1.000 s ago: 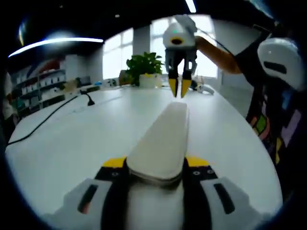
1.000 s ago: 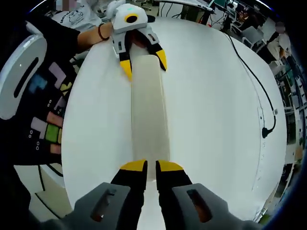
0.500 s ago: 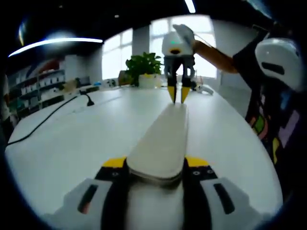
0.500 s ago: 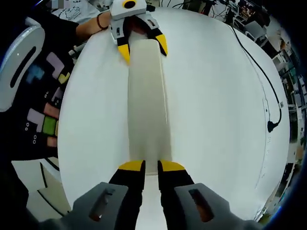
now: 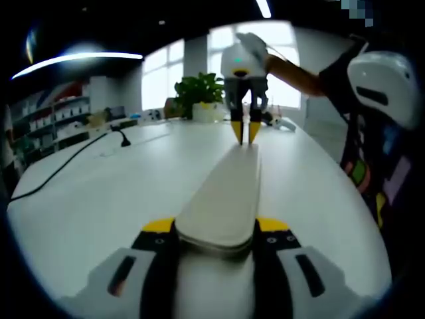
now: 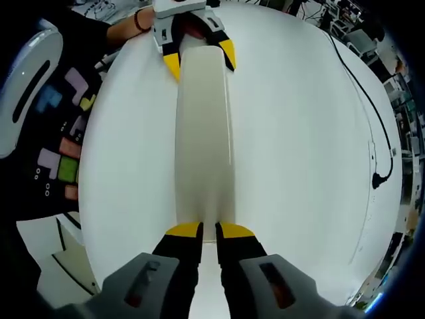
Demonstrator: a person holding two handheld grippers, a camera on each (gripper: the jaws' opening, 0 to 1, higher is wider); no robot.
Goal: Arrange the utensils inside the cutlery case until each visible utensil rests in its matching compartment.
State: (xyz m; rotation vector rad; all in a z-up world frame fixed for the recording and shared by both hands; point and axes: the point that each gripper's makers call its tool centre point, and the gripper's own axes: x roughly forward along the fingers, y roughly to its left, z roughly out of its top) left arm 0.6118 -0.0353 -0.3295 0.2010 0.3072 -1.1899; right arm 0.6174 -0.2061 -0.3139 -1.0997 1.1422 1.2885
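While lidded, cutlery case (image 5: 226, 193) between left claw (image 5: 216, 229) jaws; right claw (image 6: 208, 231) nearly shut at its end

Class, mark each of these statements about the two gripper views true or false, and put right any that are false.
1. The cutlery case lies closed on the white table. True.
2. The left gripper grips one end of the case between its jaws. True.
3. The right gripper hangs high above the case with its jaws wide apart. False: its tips sit at the case's other end, with only a narrow gap between them.
4. A potted plant stands at the far end of the table. True.
5. Forks and spoons lie scattered on the table. False: no loose utensils are visible on it.
6. A black cable runs across the table. True.
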